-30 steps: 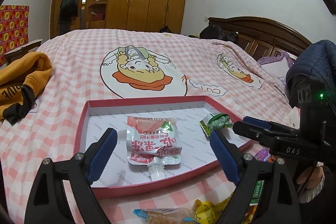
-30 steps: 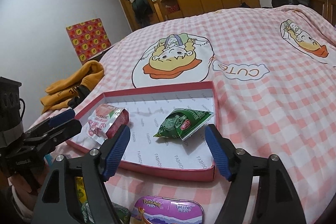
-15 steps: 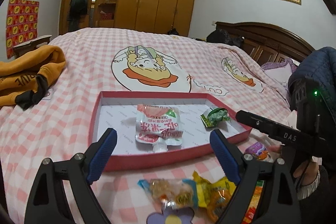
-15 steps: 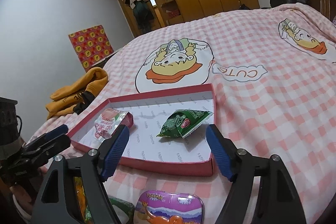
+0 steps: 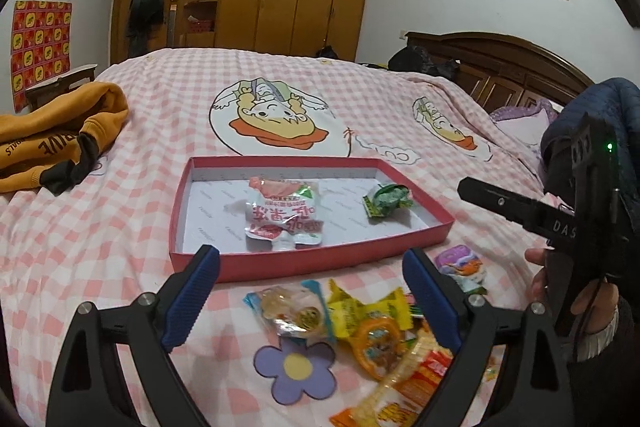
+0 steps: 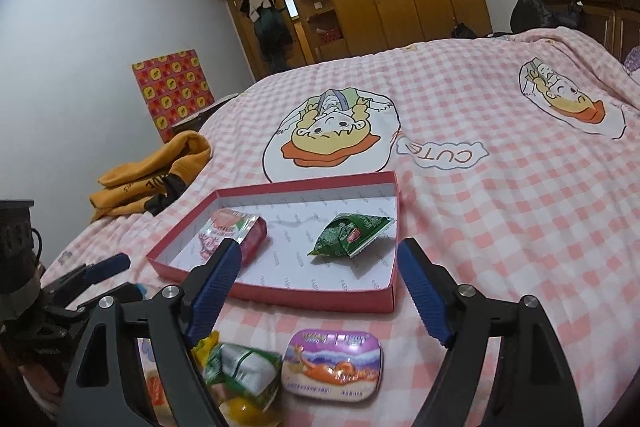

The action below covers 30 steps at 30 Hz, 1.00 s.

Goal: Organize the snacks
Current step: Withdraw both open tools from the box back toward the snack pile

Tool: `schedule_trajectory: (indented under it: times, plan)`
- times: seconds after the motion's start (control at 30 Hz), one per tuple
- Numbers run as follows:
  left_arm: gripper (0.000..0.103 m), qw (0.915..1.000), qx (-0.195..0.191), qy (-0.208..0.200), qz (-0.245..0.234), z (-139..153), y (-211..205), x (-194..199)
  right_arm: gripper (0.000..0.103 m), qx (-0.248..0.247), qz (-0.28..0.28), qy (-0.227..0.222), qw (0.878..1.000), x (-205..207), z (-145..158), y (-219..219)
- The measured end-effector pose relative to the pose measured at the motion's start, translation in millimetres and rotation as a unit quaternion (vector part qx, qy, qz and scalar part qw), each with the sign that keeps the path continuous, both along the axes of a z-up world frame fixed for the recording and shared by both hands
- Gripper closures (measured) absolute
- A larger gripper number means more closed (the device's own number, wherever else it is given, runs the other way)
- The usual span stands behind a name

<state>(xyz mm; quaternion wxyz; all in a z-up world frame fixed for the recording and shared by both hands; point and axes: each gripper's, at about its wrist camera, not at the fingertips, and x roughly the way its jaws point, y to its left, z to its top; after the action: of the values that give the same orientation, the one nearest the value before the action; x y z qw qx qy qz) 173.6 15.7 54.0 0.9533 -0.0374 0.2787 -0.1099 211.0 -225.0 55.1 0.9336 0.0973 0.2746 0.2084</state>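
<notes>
A shallow red box lid point(image 5: 304, 259) point(image 6: 280, 291) lies on the checked bedspread. Inside it rest a pink-and-white spouted pouch point(image 5: 285, 215) point(image 6: 234, 231) and a green packet point(image 5: 386, 201) point(image 6: 352, 233). Loose snacks lie in front of the lid: a clear blue-edged packet point(image 5: 292, 311), yellow and orange packets point(image 5: 376, 331), a green-white packet point(image 6: 240, 371) and a purple tin point(image 6: 332, 367) point(image 5: 458, 261). My left gripper point(image 5: 312, 291) hangs open above the loose pile. Also open and holding nothing, my right gripper point(image 6: 316, 287) hovers over the lid's near edge, the tin just below.
An orange hoodie point(image 5: 52, 143) point(image 6: 156, 175) is bunched on the bed's left side. A wooden headboard point(image 5: 500, 67) and a dark jacket point(image 5: 600, 115) stand at the right. A person's hand point(image 5: 576, 291) holds the right gripper's handle. Wardrobes line the far wall.
Both grippers have drawn back from the lid toward the bed's near edge. The loose snack pile and the purple tin now show more fully below the fingers. Both stay open.
</notes>
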Motion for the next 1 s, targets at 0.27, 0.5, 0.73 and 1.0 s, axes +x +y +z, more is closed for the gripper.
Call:
schedule_trajectory:
  times: [0.27, 0.5, 0.73, 1.0]
  plan:
    - [0.008, 0.9997, 0.020, -0.010, 0.001, 13.2, -6.3, -13.6, 0.021, -0.028, 0.017, -0.003, 0.999, -19.6, 5.4, 13.3]
    - [0.008, 0.9997, 0.024, -0.009, 0.004, 19.8, -5.3, -21.3, 0.021, -0.046, 0.027, -0.006, 0.999, -34.4, 10.9, 24.0]
    - [0.008, 0.9998, 0.013, 0.002, 0.013, 24.4, -3.1, -29.8, 0.021, -0.051, 0.030, -0.003, 0.998, -51.1, 13.9, 25.7]
    - [0.008, 0.9996, 0.017, 0.011, 0.017, 29.6, -7.4, -37.9, 0.021, -0.057, 0.010, 0.005, 0.998, -65.4, 15.3, 19.3]
